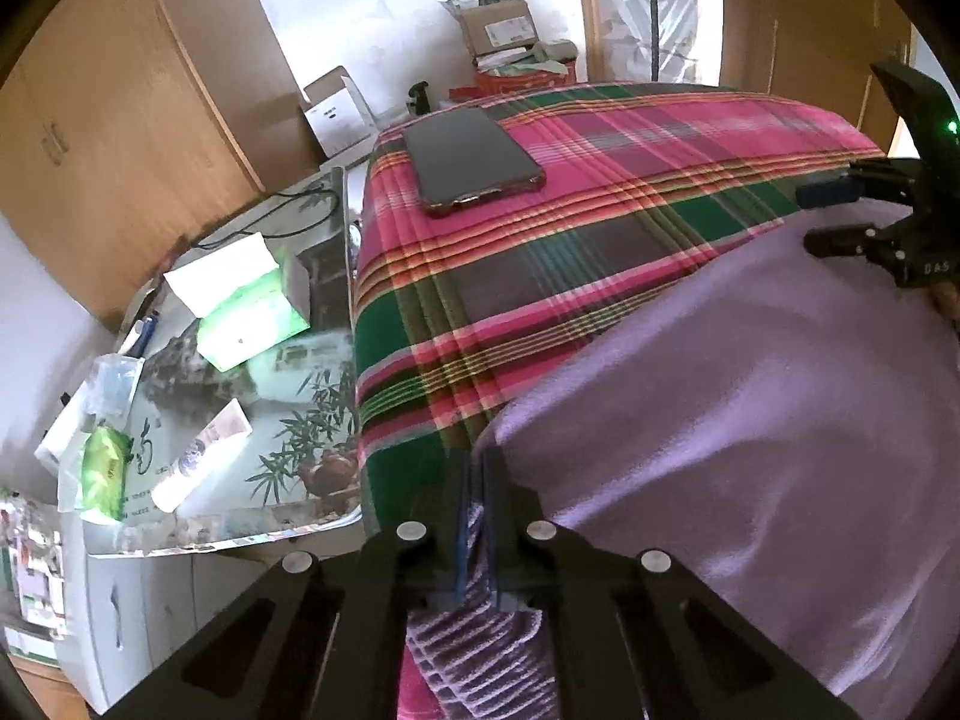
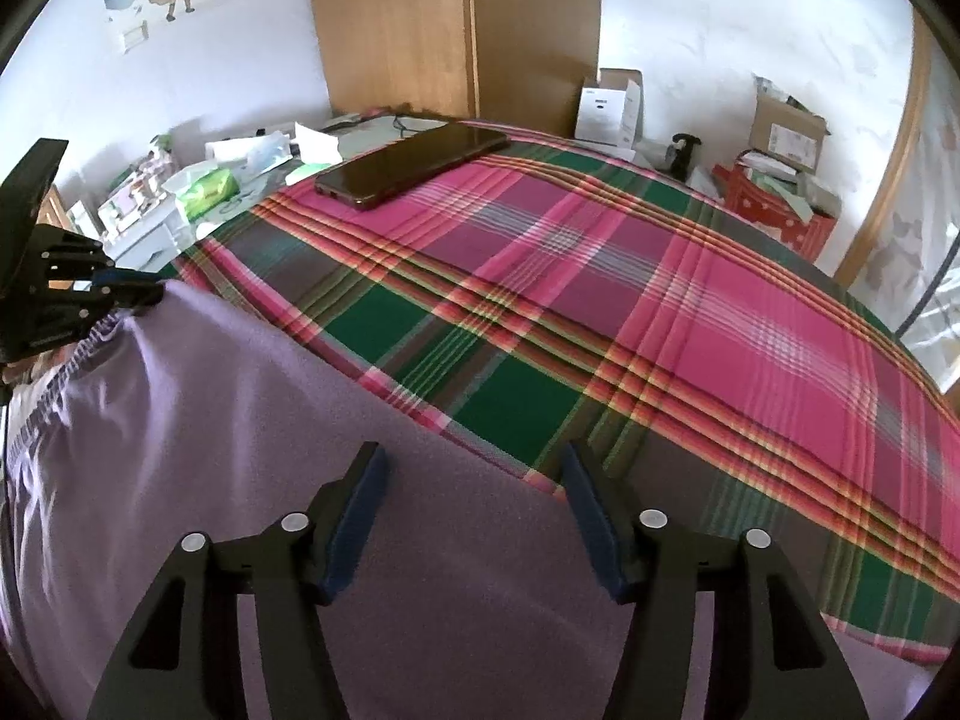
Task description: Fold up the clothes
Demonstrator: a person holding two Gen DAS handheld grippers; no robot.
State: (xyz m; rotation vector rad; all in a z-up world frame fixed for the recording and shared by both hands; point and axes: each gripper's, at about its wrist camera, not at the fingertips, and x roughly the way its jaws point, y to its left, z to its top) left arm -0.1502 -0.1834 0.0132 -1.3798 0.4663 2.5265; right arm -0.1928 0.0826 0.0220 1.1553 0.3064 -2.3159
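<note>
Plaid bedsheet carries a phone far left; my left gripper pinches the purple garment's ribbed hem. Right view: my right gripper gapes wide over that garment's near edge.

Both wrist views look low and close across the plaid bedspread, sharing the phone and seemingly each other's tongs.
</note>
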